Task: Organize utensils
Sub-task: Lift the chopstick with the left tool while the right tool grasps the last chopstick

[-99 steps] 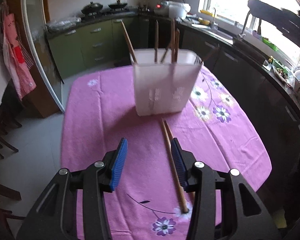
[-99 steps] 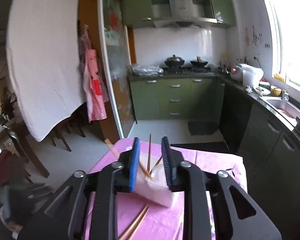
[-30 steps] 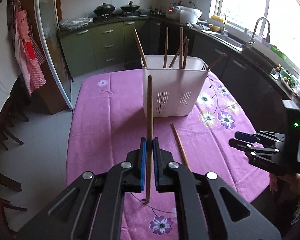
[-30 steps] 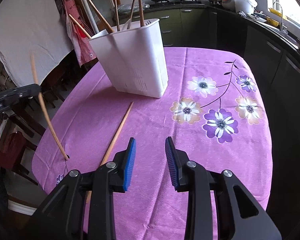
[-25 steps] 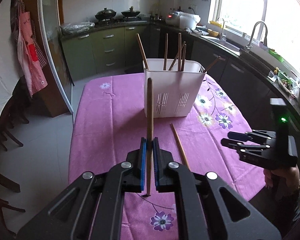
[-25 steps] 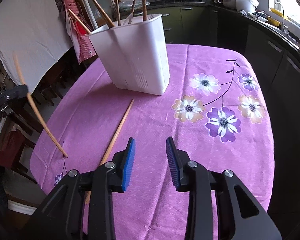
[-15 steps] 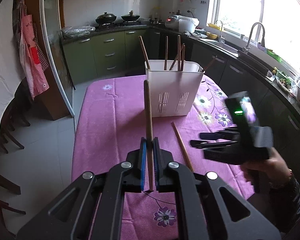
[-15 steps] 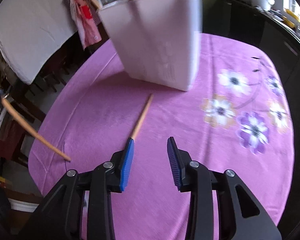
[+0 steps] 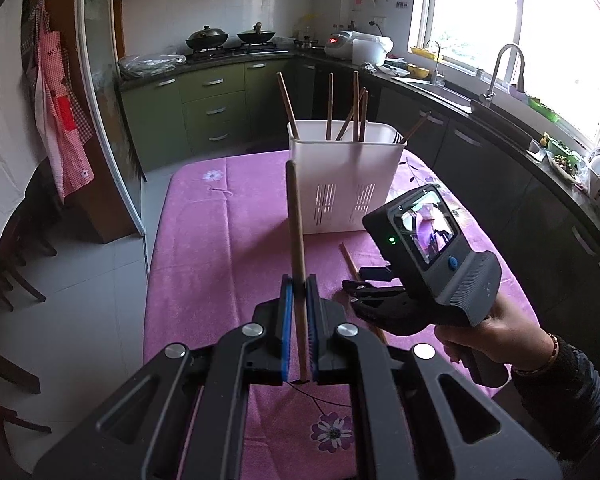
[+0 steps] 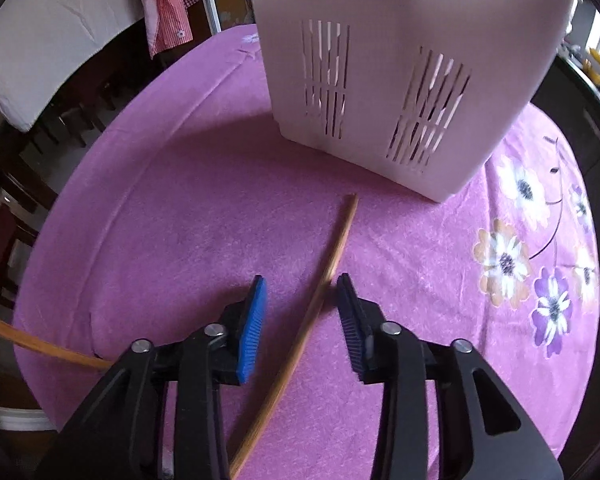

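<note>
My left gripper (image 9: 299, 292) is shut on a wooden chopstick (image 9: 295, 224) that stands nearly upright above the pink tablecloth. Beyond it sits the white slotted utensil holder (image 9: 346, 184) with several chopsticks leaning inside. My right gripper (image 10: 300, 284) hangs low over the table with its jaws closing around a second chopstick (image 10: 324, 276) that lies flat on the cloth; the blue pads stand on either side and do not press on it. In the left wrist view the right gripper (image 9: 370, 286) is held by a hand just right of my left one. The holder (image 10: 404, 60) looms close ahead.
The table (image 9: 220, 240) has a pink flowered cloth (image 10: 512, 264). Green kitchen cabinets (image 9: 208, 108), a stove with pans and a sink counter run behind and to the right. Chairs (image 10: 48, 120) stand by the table's left side. The held chopstick's end (image 10: 28, 340) pokes in at the left.
My right gripper moved left and down over the lying chopstick, now straddling it, and its jaws narrowed. My left gripper kept the upright chopstick almost still.
</note>
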The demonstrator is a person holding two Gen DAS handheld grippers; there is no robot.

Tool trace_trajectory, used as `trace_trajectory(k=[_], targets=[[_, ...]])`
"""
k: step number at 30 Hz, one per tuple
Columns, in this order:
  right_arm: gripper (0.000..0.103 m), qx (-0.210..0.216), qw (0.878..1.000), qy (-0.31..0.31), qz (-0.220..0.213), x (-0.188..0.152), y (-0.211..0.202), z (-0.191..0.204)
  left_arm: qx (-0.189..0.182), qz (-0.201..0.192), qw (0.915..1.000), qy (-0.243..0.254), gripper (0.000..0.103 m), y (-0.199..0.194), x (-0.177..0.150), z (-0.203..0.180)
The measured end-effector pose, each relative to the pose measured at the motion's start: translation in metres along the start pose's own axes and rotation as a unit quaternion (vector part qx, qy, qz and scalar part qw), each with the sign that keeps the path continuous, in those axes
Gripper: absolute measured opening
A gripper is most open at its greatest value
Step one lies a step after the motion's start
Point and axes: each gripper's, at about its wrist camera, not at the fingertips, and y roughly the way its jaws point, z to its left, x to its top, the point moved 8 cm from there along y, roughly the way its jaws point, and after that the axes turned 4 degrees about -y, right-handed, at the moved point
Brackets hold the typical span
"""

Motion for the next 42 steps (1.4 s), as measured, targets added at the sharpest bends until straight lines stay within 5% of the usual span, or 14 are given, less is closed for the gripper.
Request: trace_trajectory(k=[3, 16, 23, 33, 42], targets=[[0.012, 0.007, 1.0, 0.003, 0.002, -0.001, 0.0, 0.002, -0.001, 0.0, 1.0, 0.0, 0.007, -0.001, 0.0, 0.0], [0.007, 0.026, 1.0, 0.006, -0.013, -0.009, -0.009, -0.012, 0.002, 0.001, 1.0, 0.0, 0.007, 0.001, 0.0, 0.001], [0.007, 0.031, 0.995, 0.003, -0.093, -0.009, -0.078, -0.018, 0.004, 0.002, 1.0, 0.001, 0.007, 0.001, 0.0, 0.001], [0.007, 0.032, 0.974, 0.014, -0.226, -0.021, -0.197, -0.042, 0.007, 0.002, 1.0, 0.0, 0.007, 0.002, 0.0, 0.003], [0.007, 0.025, 0.974, 0.026, -0.225, -0.033, -0.202, -0.048, 0.007, 0.005, 1.0, 0.002, 0.007, 0.002, 0.0, 0.001]])
